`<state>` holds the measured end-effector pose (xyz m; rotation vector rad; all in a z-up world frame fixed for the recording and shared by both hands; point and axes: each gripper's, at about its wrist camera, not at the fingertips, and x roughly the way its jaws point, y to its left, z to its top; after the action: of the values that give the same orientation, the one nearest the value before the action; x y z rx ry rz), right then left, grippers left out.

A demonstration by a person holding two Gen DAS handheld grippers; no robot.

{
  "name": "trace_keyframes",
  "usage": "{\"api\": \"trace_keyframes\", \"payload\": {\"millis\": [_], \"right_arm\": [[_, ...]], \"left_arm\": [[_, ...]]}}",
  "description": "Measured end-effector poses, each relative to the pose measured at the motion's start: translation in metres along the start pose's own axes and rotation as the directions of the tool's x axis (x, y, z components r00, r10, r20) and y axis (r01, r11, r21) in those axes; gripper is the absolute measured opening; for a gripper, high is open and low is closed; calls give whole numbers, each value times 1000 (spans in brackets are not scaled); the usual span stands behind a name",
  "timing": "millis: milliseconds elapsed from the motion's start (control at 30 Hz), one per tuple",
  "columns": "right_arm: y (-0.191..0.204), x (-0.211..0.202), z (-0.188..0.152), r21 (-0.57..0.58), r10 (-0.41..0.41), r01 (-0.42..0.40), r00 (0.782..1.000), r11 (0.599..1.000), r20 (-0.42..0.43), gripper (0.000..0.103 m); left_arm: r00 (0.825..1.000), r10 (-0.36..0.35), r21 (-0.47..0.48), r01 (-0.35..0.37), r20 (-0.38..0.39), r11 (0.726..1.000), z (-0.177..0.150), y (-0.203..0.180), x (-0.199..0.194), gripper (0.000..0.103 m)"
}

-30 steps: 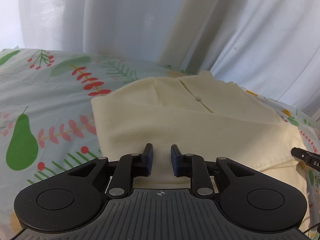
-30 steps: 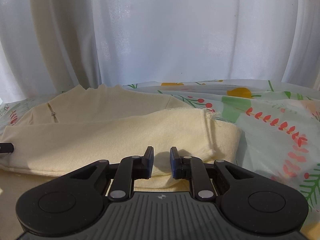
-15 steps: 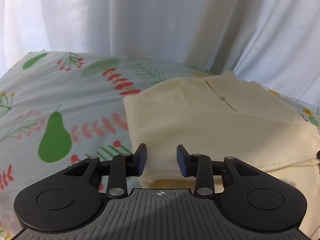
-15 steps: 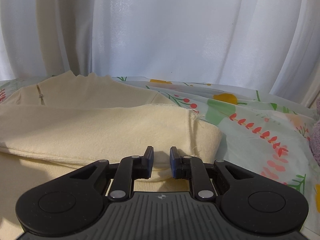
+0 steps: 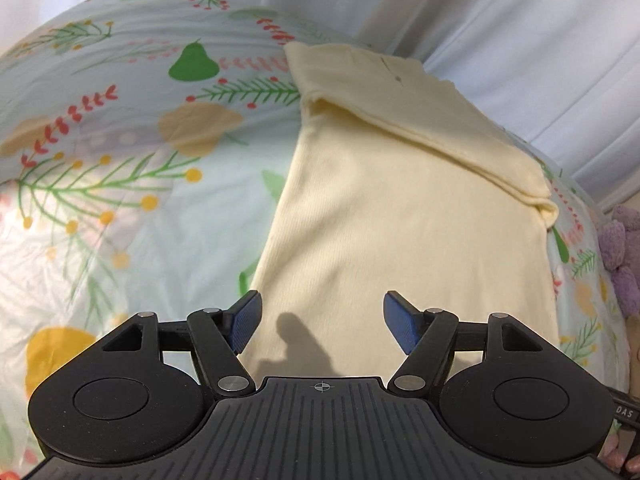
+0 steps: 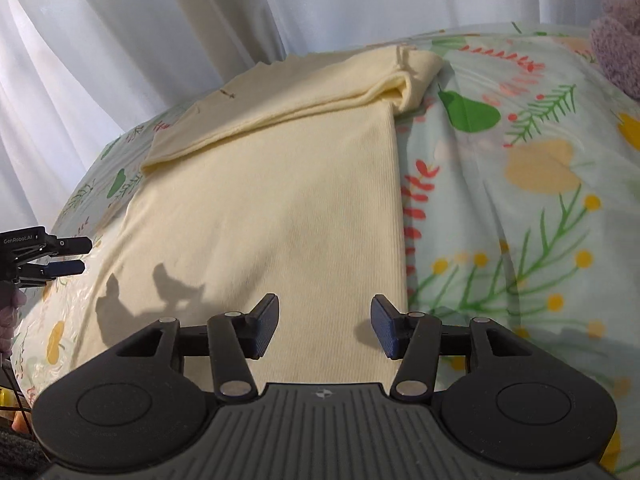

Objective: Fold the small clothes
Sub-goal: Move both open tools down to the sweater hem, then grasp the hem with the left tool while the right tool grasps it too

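Note:
A pale yellow garment lies flat on the bed, its far part folded back over itself into a band. It also shows in the right wrist view, with the folded band at the far end. My left gripper is open and empty, held above the garment's near left part. My right gripper is open and empty above the garment's near right edge. The left gripper shows at the left edge of the right wrist view.
The bed is covered with a light sheet printed with pears and leaves, also in the right wrist view. White curtains hang behind. A purple plush toy lies at the right, also in the right wrist view.
Both grippers have opened, let go of the folded edge, and pulled back and up toward the garment's near end. The folded band now lies at the far end.

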<state>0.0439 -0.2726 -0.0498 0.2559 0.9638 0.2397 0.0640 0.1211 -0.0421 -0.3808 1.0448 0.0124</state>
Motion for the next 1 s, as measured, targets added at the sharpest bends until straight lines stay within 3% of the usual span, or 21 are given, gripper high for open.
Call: {"api": "trace_keyframes", "payload": {"millis": [233,367,433,500,667,700,733,833,1000], "right_arm": [[-20,-21,-42,101,-2,8,998,995,-62,48],[-26,-20,-51,141,34,-23,996,990,-77,43],[-26,-21,-52,145,44,-31,995,989,-87,37],[-27,-21,-52,158,61,-47,994,986,-87,26],[-31,-19,-54,194,88,-68,992,979,-96,12],[-31,-19,-54,202,94,-74,991,977,-94,10],[-32,-19,-54,207,99,-78,991,975,-92,9],[-31,-17,-53,217,107,-84,990,973,-94,7],[-33,-20,-49,247,135,-115,988,962,-69,5]], "left_arm": [[995,70,-10,-71,-70,997,-44,25,-9,68],[996,30,-5,-30,-84,1000,-50,29,-11,59],[995,-6,-5,5,-103,1000,-50,29,-13,47],[992,-51,-17,49,-115,999,-53,31,-13,43],[984,-87,-62,79,-152,995,-57,42,-10,33],[983,-97,-69,87,-156,994,-56,43,-10,26],[982,-103,-70,93,-160,993,-56,43,-9,12],[982,-98,-56,90,-163,994,-55,41,-8,10],[986,-135,-79,127,-101,989,-50,39,-20,9]]}}
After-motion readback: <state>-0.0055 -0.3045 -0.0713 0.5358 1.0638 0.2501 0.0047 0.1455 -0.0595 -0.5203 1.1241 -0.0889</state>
